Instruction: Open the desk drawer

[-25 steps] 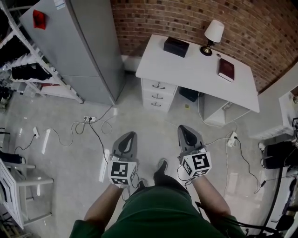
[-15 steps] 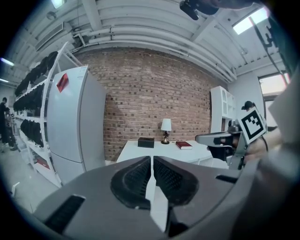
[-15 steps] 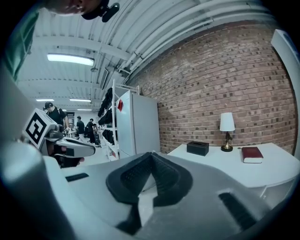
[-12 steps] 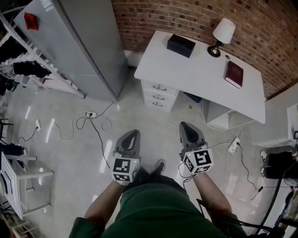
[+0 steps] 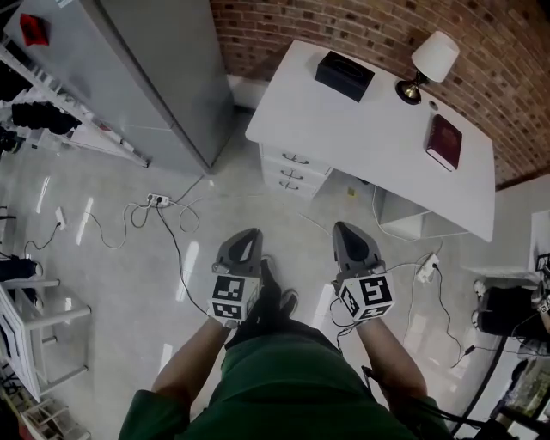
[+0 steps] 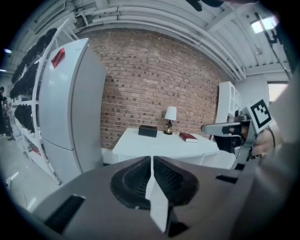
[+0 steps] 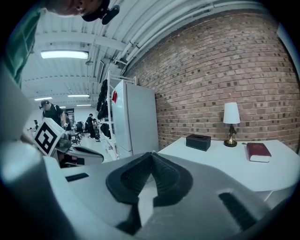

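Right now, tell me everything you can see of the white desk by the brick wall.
The white desk has a flat, smooth top and stands on the pale floor by the red brick wall. Under its left end in the head view sit three stacked drawers with small metal handles, all shut; under the other end is an open white shelf. On top rest a black box, a white-shaded table lamp and a dark red book.
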Demonstrator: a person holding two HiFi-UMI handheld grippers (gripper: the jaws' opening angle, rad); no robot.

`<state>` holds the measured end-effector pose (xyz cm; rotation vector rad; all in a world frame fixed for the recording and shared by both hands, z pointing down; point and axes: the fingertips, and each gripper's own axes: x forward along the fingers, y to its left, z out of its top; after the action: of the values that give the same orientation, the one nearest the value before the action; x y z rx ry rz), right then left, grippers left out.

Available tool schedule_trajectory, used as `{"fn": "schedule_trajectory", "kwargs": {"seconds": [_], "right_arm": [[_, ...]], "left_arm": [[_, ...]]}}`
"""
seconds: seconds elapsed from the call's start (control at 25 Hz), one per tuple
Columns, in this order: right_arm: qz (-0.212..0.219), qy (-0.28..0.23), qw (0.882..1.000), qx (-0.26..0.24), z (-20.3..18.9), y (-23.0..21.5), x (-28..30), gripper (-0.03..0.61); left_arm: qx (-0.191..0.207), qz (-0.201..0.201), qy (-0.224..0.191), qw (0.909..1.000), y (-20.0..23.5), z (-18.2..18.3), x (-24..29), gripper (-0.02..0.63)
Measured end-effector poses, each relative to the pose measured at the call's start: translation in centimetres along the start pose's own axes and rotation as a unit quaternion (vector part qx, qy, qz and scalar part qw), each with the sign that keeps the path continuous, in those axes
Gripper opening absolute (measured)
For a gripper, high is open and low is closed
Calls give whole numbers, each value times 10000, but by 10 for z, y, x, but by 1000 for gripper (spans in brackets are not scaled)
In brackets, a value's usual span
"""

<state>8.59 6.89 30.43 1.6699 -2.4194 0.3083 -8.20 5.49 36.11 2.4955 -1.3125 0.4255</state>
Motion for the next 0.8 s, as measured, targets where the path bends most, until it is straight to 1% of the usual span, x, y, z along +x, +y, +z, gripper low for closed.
{"fn": "schedule_trajectory", "kwargs": {"seconds": [0.24,0.52,0.64,0.8], "right_arm": [[-62,111,9999,78,4,-19,40,2],[-179,496,9986,75,-22,-33,86,2],[-179,580,9981,103,-31,-33,98,2],[-153,611,9977,230,-46,-37,116,2]], "left_arm": [[64,-282,313,9991,27,-13,67,12],[129,-605,644,9960,56,-38,142,12],[19,-737,781,9942,62,-54,164,12],[-281,-871,983,9909,64,-71,191,12]]}}
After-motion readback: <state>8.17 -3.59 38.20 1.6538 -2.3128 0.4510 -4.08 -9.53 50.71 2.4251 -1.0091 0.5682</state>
